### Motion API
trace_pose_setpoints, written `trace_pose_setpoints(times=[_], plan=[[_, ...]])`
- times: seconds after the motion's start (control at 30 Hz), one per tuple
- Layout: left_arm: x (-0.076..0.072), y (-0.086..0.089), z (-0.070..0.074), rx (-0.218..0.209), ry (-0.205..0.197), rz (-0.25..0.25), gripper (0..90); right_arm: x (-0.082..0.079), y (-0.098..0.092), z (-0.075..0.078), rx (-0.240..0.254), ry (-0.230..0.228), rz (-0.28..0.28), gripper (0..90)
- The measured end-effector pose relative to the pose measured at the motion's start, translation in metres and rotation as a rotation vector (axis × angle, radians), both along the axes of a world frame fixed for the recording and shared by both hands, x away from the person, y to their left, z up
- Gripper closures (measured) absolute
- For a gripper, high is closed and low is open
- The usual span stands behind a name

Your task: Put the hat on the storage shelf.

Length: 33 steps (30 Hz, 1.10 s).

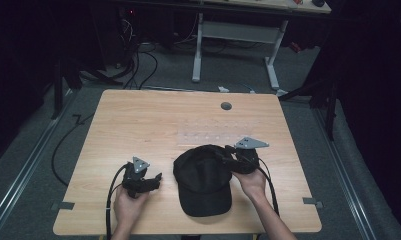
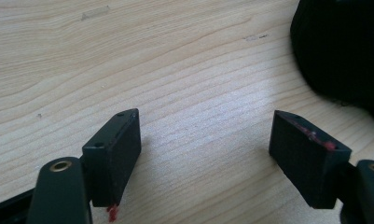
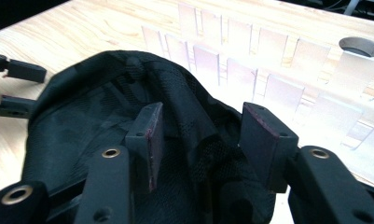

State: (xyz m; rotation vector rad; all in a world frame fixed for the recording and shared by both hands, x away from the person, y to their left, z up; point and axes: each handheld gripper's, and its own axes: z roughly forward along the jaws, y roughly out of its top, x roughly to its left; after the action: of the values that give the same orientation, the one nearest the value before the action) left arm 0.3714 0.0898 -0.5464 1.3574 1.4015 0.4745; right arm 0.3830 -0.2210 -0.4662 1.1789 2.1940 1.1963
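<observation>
A black cap [image 1: 203, 180] lies on the wooden table [image 1: 153, 125], brim toward the person. My right gripper [image 1: 224, 156] reaches into the cap's upper right side. In the right gripper view the right gripper [image 3: 205, 135] stands open, a raised fold of the cap [image 3: 194, 112] between its jaws; the pads [image 3: 151, 140] do not visibly press on the fabric. My left gripper [image 1: 155, 181] rests just left of the cap. In its own view the left gripper [image 2: 205, 144] is open over bare wood, with the cap's edge [image 2: 343, 51] at the upper right.
A round cable hole [image 1: 226, 106] sits near the table's far edge. Several clear tape strips [image 1: 208, 132] are stuck on the wood beyond the cap. Beyond the table stand a white-legged desk [image 1: 238, 35] and cables on the floor.
</observation>
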Motion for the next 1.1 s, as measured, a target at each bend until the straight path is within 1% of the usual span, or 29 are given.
trace_pose_setpoints(times=[0.07,0.1,0.27,0.3,0.4,0.6,0.67,0.83,0.9,1.1], plan=[[0.0,0.0,0.0,0.0,0.0,0.0,25.1,0.0017,0.0002,-0.0003,-0.004,0.009,-0.002,51.4],[0.0,0.0,0.0,0.0,0.0,0.0,25.1,0.0043,0.0008,-0.0009,-0.004,0.029,-0.003,52.6],[0.0,0.0,0.0,0.001,0.0,0.0,25.1,0.0065,0.0035,-0.0022,-0.012,0.043,0.005,55.5],[0.0,0.0,0.0,0.001,0.0,0.0,25.1,0.0074,0.0048,-0.003,-0.023,0.043,0.014,58.5],[0.0,-0.0001,0.0,0.001,0.0,0.0,25.1,0.0083,0.0051,-0.0047,-0.03,0.05,0.023,63.5],[0.0,-0.0001,-0.0001,0.001,0.0,0.0,25.1,0.0078,0.0044,-0.0053,-0.041,0.039,0.049,71.2],[0.0,-0.0001,-0.0001,0.001,0.0,0.0,25.1,0.0073,0.0046,-0.0054,-0.056,0.025,0.063,73.9],[-0.0001,-0.0001,-0.0001,0.001,0.0,0.0,25.1,0.0063,0.0037,-0.0056,-0.087,0.007,0.101,81.4],[-0.0001,-0.0002,-0.0001,0.002,0.0,0.0,25.1,0.0058,0.0033,-0.0052,-0.095,0.004,0.106,82.5],[-0.0001,-0.0002,0.0,0.001,0.001,-0.001,25.1,0.005,0.0012,-0.0052,-0.094,0.001,0.122,84.2]])
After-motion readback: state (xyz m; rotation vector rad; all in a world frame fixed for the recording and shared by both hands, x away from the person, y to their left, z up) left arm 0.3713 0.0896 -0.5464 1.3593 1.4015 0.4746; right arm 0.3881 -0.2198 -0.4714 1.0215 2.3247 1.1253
